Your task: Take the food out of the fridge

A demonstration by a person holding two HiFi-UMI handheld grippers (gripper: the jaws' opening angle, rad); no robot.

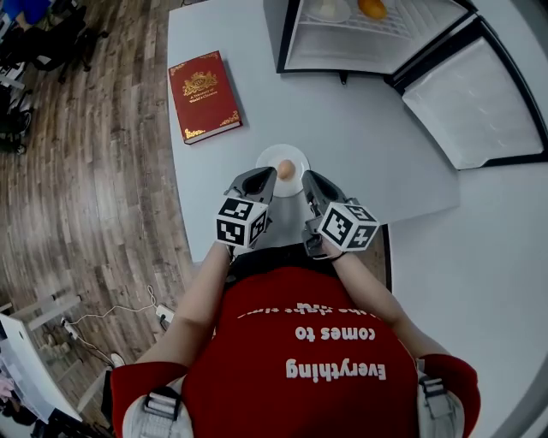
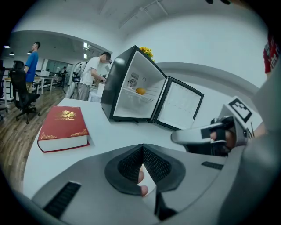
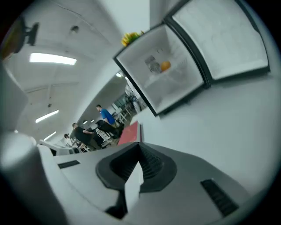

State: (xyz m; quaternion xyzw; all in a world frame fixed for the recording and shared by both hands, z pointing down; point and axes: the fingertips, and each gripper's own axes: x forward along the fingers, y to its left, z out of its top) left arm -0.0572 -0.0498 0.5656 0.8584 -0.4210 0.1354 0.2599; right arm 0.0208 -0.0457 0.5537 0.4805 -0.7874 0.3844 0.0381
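Head view: the white counter (image 1: 342, 128) is carrying a red book (image 1: 204, 96) by its left edge, with wood floor (image 1: 86, 171) running past it. An egg (image 1: 286, 168) is sitting on a small plate (image 1: 267, 162) right in front of the left gripper (image 1: 259, 177) and right gripper (image 1: 313, 181). Bare counter is stretching up to the open mini fridge (image 1: 342, 51), where an orange (image 1: 372, 8) is lying on the shelf.

Left gripper view: its fingers are sitting together, gripping nothing. People (image 2: 94, 70) are standing in the office behind.

Right gripper view: its fingers are pressing together too, empty.

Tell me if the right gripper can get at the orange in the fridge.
Probably yes: the fridge door stands open, only bare table lies between the right gripper and the orange, though its shut jaws must open first.
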